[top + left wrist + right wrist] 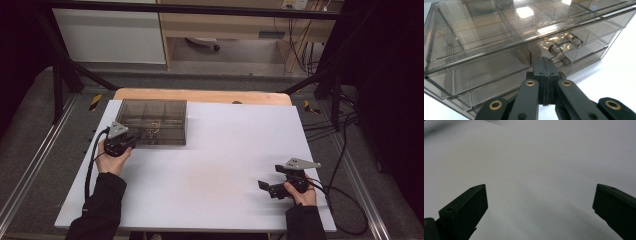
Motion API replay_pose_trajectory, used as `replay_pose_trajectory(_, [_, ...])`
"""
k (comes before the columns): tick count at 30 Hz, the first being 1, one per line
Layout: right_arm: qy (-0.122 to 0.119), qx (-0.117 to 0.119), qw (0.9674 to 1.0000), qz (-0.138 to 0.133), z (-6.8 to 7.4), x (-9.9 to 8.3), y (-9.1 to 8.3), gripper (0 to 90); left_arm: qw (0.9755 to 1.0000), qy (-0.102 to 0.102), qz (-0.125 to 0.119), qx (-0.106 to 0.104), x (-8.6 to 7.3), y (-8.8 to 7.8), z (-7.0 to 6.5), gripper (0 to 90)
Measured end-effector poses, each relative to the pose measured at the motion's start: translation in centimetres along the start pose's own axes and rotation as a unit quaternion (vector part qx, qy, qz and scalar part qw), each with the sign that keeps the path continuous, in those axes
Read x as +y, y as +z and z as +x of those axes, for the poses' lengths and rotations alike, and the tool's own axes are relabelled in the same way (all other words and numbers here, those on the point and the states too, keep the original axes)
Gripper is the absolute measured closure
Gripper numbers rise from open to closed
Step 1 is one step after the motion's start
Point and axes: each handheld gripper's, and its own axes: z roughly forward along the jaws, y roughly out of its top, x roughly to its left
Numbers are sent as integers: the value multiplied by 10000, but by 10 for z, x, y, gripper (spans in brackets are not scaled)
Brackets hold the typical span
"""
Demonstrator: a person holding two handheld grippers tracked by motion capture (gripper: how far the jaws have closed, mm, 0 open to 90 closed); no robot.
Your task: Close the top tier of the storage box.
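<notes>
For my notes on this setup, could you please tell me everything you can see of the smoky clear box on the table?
The box is smoky, see-through plastic, rectangular and flat-lidded, with inner dividers forming compartments. It sits level near the far left of the white table. Its lid looks shut. Something gold and glittery lies in one compartment behind the front wall. The left tool, jaws pressed together, is right at the front wall; actual contact cannot be confirmed.

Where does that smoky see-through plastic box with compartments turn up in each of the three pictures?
High view: the smoky transparent plastic box sits upper left on the white table, by the left gripper.
Left gripper view: the box spreads across the upper frame, beyond the shut jaws.
Right gripper view: not in it.
Shared landmark: the white tabletop.
</notes>
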Motion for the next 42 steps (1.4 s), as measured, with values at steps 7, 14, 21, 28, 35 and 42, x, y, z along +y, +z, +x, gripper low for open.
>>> replay_pose_trajectory(7, [4,0,10000,-2,0,0,0,7,10000,26,-22,36,0,2,0,894])
replay_pose_trajectory(14, [6,0,10000,-4,0,0,0,7,10000,28,-28,31,0,2,1,894])
replay_pose_trajectory(21, [10,6,10000,-3,0,0,0,7,10000,11,11,-13,0,-4,0,893])
replay_pose_trajectory(28, [11,13,10000,-11,0,0,0,7,9997,-47,159,-156,-3,-17,-1,857])
replay_pose_trajectory(35, [22,15,10000,2,1,0,-1,7,9989,-89,259,-382,-14,-28,-5,740])
replay_pose_trajectory(42, [19,16,10000,12,1,-1,-1,7,9983,-23,297,-500,-28,-39,-12,559])
